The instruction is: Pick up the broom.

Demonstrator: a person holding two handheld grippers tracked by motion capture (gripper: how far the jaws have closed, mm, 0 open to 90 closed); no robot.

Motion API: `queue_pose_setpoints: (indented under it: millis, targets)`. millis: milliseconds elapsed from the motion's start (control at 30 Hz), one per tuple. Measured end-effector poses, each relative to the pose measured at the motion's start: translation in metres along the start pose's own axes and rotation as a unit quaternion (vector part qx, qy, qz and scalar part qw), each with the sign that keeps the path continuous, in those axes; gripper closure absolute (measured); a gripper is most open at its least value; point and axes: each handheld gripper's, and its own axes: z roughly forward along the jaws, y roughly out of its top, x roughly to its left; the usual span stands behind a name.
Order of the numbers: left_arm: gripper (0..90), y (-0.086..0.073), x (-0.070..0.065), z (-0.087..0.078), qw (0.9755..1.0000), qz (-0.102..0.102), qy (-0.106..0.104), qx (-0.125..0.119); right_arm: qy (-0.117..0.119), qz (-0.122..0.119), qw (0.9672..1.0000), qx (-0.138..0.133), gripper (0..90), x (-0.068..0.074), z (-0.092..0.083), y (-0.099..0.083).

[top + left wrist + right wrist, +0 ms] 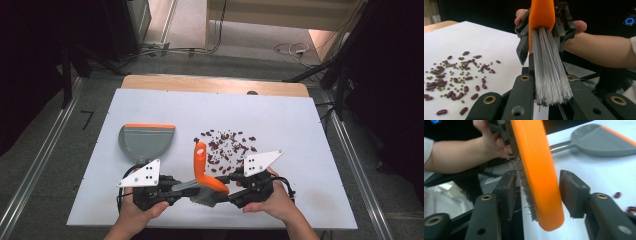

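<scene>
The left gripper (187, 187) clamps the brush (202, 167) by its bristles; the right gripper (231, 186) straddles its orange back, jaws apart. This looks like a handover: next, the right closes firmly.

Plenty of bare worktop (280, 112) along the far edge and down the right side, open to any pass; blocked mid-worktop by the scattered beans (227, 147), spread just beyond the brush (206, 172); blocked at left by the dustpan (145, 140), lying flat with its handle toward the near edge; little room near the front, crowded by the left hand-held gripper (172, 189) and right hand-held gripper (232, 185), close on either side of the brush.
</scene>
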Motion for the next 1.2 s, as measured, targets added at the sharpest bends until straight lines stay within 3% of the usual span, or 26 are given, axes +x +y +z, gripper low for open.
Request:
queue_pose_setpoints:
  millis: [233, 300, 400, 467, 500, 533, 567, 633, 733, 833, 867, 900, 1067, 1167, 1200]
  targets:
    - [86.5, -0.001, 0.001, 0.003, 0.9997, -0.007, -0.024, 0.006, 0.015, -0.017, 0.9997, 0.011, 64.5, 0.003, 0.005, -0.001]
    - [86.4, -0.001, 0.003, 0.003, 0.9994, -0.012, -0.031, 0.005, 0.031, -0.019, 0.9993, 0.01, 67.0, 0.002, 0.005, -0.002]
    - [83.8, -0.004, 0.007, 0.003, 0.999, -0.024, -0.036, -0.006, 0.032, -0.019, 0.9992, 0.017, 68.1, 0.004, 0.005, 0.0]
    - [74.9, -0.005, 0.008, 0.002, 0.9991, -0.028, -0.029, -0.013, 0.024, -0.02, 0.9994, 0.017, 68.2, 0.004, 0.004, 0.0]
    - [66.2, -0.006, 0.009, 0.001, 0.9992, -0.035, -0.005, -0.021, 0.013, -0.014, 0.9996, 0.02, 68.3, 0.004, 0.004, 0.002]
    - [58.3, -0.006, 0.009, 0.001, 0.9992, -0.035, -0.005, -0.021, 0.013, -0.014, 0.9996, 0.02, 68.3, 0.004, 0.004, 0.002]
    - [50.6, -0.007, 0.009, 0.0, 0.9989, -0.038, 0.017, -0.023, -0.006, -0.011, 0.9996, 0.027, 68.4, 0.004, 0.003, 0.003]
    - [37.3, -0.007, 0.01, -0.002, 0.9984, -0.04, 0.034, -0.02, -0.029, 0.001, 0.9991, 0.031, 68.4, 0.001, 0.001, 0.003]
    - [25.3, -0.01, 0.012, -0.004, 0.9977, -0.043, 0.05, -0.017, -0.059, 0.016, 0.9976, 0.033, 68.4, -0.005, -0.002, 0.001]
    - [13.9, -0.012, 0.013, -0.007, 0.996, -0.046, 0.076, -0.016, -0.092, 0.03, 0.9946, 0.037, 68.4, -0.009, -0.005, 0.0]
    - [8.9, -0.012, 0.013, -0.007, 0.996, -0.046, 0.076, -0.016, -0.105, 0.038, 0.993, 0.039, 68.5, -0.01, -0.006, 0.0]
    - [5.5, -0.013, 0.013, -0.01, 0.9944, -0.047, 0.093, -0.02, -0.115, 0.045, 0.9916, 0.039, 68.5, -0.011, -0.006, 0.0]
    - [0.2, -0.018, 0.017, -0.019, 0.9924, -0.045, 0.111, -0.027, -0.168, 0.062, 0.9829, 0.041, 68.5, -0.016, -0.013, -0.002]
    - [0.2, -0.021, 0.019, -0.023, 0.9914, -0.046, 0.119, -0.031, -0.191, 0.069, 0.9782, 0.041, 68.5, -0.019, -0.017, -0.003]
    - [0.2, -0.021, 0.019, -0.023, 0.9914, -0.046, 0.119, -0.031, -0.191, 0.069, 0.9782, 0.041, 68.5, -0.019, -0.017, -0.003]
